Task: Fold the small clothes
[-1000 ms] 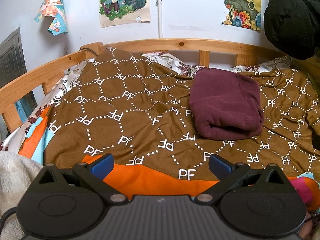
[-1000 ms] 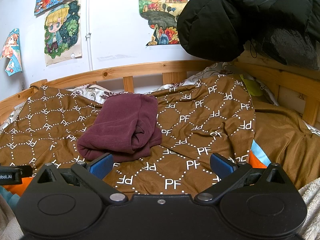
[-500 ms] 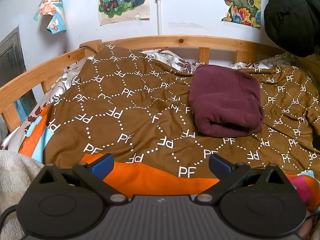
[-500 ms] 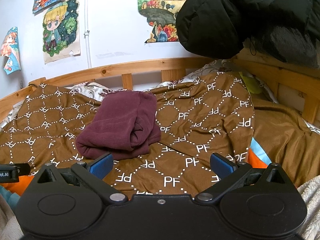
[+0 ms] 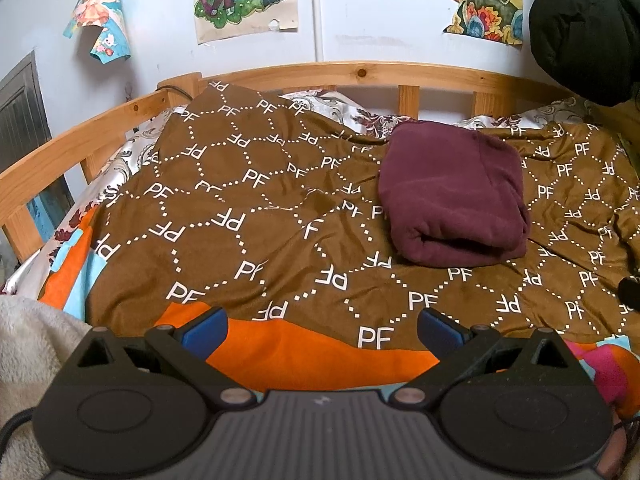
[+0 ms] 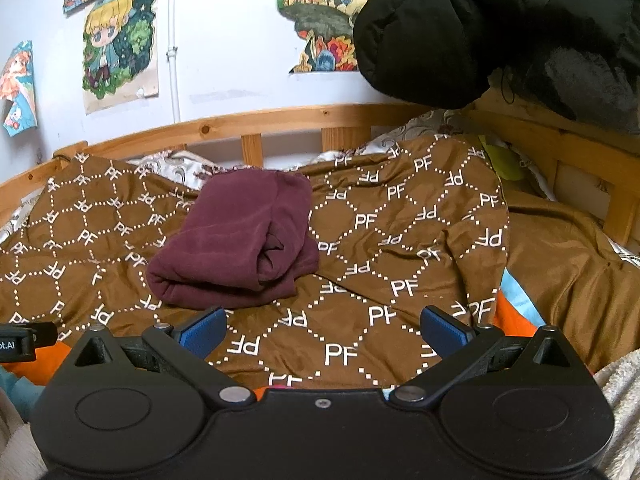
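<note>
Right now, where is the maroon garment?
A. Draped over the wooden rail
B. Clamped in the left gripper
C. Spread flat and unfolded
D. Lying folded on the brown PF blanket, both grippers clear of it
D: the maroon garment lies folded on the brown PF blanket, with the left gripper and the right gripper open and empty.

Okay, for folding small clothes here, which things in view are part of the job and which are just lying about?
Part of the job:
- folded maroon fleece garment
- left tongs, open
- right tongs, open

Lying about:
- brown PF-patterned blanket
- black puffy jacket
- wooden bed rail
- cartoon wall posters
- cream fluffy throw
</note>
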Demonstrator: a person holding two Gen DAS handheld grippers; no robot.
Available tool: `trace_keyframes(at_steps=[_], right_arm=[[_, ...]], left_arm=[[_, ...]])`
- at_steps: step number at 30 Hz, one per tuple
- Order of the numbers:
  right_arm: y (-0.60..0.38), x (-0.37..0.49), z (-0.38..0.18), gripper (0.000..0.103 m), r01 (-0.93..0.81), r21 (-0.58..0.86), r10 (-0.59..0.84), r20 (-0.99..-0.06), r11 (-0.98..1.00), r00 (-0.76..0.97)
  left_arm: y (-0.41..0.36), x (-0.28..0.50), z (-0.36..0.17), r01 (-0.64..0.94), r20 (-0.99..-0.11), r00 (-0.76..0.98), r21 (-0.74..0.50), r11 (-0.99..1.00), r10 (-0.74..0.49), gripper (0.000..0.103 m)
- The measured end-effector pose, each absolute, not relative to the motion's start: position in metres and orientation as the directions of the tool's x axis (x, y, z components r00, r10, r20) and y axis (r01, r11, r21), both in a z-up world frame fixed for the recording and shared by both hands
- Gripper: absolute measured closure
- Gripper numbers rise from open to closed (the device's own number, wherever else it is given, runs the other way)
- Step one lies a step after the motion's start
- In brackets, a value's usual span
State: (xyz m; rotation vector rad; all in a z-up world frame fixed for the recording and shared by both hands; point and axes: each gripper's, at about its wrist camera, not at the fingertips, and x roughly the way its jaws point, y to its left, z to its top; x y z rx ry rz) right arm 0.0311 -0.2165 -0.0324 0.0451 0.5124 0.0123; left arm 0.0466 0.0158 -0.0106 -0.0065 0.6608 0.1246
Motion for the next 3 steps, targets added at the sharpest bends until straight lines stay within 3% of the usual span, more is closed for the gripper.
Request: trace_keyframes(at_steps=[3], right_arm=[[-0.2133, 0.0401, -0.0344, 0.000, -0.010, 0.040, 0.030, -0.546, 0.999, 0.837]], left_arm=[[0.0138, 0.0484, -0.0092, -0.108, -0.620, 0.778, 0.033, 0.994, 0.105, 0.001]])
